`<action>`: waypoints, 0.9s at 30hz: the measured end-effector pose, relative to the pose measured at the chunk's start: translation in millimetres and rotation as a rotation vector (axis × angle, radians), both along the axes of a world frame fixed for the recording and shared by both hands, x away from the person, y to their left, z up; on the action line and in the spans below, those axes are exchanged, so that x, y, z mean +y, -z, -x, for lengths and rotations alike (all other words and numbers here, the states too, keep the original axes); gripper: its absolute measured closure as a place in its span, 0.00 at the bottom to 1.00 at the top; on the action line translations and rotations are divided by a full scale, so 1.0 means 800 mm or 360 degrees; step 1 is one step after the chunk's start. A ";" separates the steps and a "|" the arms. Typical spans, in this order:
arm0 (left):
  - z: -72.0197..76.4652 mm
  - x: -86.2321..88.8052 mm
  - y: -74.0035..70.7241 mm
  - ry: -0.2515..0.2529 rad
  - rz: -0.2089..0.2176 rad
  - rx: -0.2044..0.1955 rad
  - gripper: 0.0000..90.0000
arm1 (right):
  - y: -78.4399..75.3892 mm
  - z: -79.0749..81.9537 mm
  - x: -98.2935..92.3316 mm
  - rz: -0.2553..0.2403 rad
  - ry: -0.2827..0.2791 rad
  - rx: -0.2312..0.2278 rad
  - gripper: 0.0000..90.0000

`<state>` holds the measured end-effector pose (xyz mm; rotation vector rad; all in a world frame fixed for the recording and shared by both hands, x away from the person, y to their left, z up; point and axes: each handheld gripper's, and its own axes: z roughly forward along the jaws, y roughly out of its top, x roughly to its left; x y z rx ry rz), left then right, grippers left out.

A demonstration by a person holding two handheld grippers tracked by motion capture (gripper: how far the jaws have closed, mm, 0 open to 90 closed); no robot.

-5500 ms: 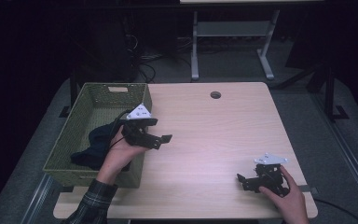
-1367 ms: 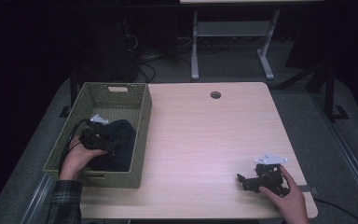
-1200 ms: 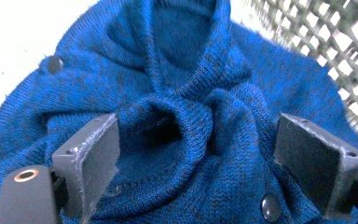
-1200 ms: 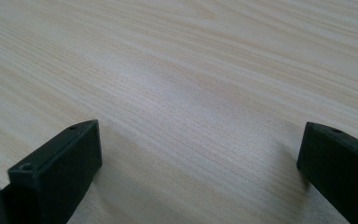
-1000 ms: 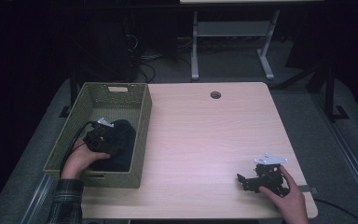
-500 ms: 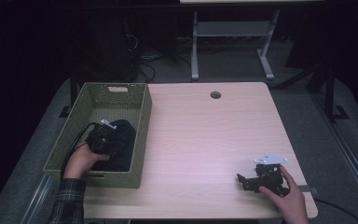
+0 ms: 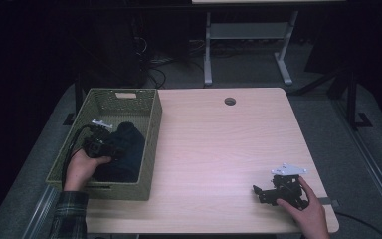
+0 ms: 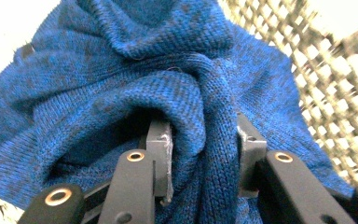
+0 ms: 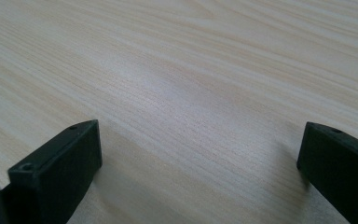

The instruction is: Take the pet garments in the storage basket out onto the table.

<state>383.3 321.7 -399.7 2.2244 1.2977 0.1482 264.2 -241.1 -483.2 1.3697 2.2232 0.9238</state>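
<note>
Blue knitted wool, a dark heathered garment (image 8: 135, 84), is bunched between the fingers (image 8: 161, 154) of your left gripper (image 7: 110, 148); they have just been closing and now pinch one thick fold of it. In the high view that garment (image 7: 129, 149) sits at the left of the frame, inside the olive-green woven basket (image 7: 151, 134), with your left hand wrapped around the gripper low between the basket walls.

Your right gripper (image 7: 263, 191) rests at the lower right of the frame on the pale wooden tabletop (image 7: 229, 149), its fingers spread wide with nothing but bare wood grain between them.

Watch the grip first. You hold a single ridge of loose knit, so if you lift quickly the fold may slide out through the fingers and the garment drop back into the basket. The rest of the wool hangs slack below the pinch; on the way up it may catch on the open weave of the basket wall close at the right of the left gripper view, and a snag there could drag or tip the light basket. A stretchy knit will also trail lower than you expect over the rim.
</note>
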 end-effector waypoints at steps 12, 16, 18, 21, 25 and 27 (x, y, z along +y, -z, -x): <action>0.010 0.018 -0.028 -0.0045 0.0295 -0.0275 0.74 | 0.000 0.000 0.000 -0.0001 -0.0002 0.0001 0.00; 0.014 0.020 -0.035 -0.0053 0.0408 -0.0349 0.74 | 0.000 0.000 0.000 0.0000 -0.0004 0.0001 0.00; 0.015 0.021 -0.038 -0.0049 0.0424 -0.0381 0.74 | 0.000 0.000 0.000 -0.0001 -0.0003 0.0001 0.00; 0.017 0.023 -0.041 -0.0049 0.0470 -0.0422 0.74 | 0.000 0.000 0.000 0.0000 -0.0003 0.0001 0.00; 0.019 0.026 -0.049 -0.0050 0.0479 -0.0474 0.75 | 0.000 0.000 0.000 0.0000 -0.0004 0.0002 0.00; 0.021 0.029 -0.055 -0.0052 0.0511 -0.0514 0.75 | 0.000 0.000 0.000 0.0000 -0.0005 0.0002 0.00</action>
